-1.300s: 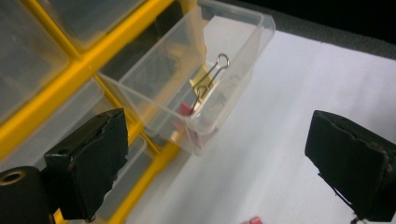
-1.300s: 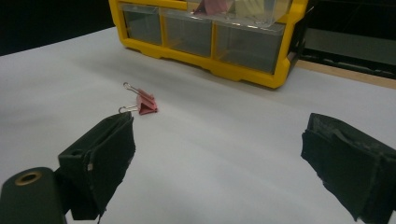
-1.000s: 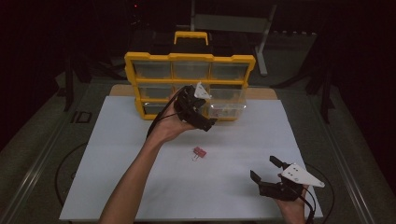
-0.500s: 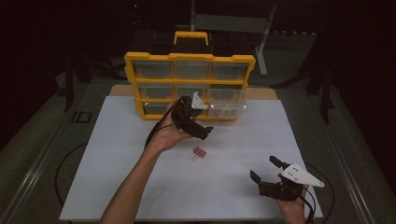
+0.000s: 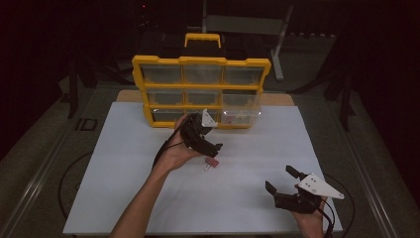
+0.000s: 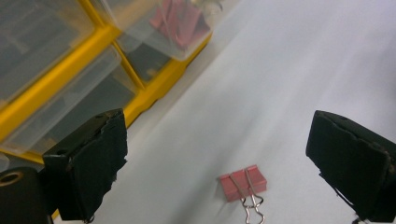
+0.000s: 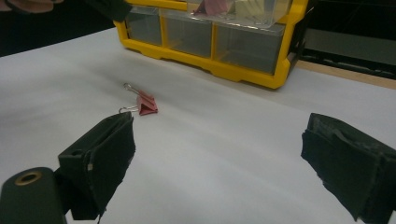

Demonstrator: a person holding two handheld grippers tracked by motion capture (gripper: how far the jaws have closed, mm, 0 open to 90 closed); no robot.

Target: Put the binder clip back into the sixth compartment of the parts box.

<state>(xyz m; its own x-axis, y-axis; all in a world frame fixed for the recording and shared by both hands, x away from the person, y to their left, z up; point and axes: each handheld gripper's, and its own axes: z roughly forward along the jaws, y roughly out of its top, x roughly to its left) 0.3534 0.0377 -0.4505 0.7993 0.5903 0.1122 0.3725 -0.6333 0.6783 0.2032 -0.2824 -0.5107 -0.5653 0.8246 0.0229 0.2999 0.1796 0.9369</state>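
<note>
On the white mat [image 5: 148, 198] in the high view, my left gripper [image 5: 210, 148] hangs just over a red clip [image 5: 212, 162] in front of the yellow organizer [image 5: 200, 89], whose lower right drawer [image 5: 241, 110] is pulled out, and my right gripper [image 5: 283, 184] sits spread near the mat's right front corner. In the left gripper view my jaws are wide apart, empty, with the clip [image 6: 243, 182] lying between them on the mat. In the right gripper view my jaws are spread too, the clip [image 7: 145, 104] well ahead, organizer [image 7: 210, 42] behind it.
</note>
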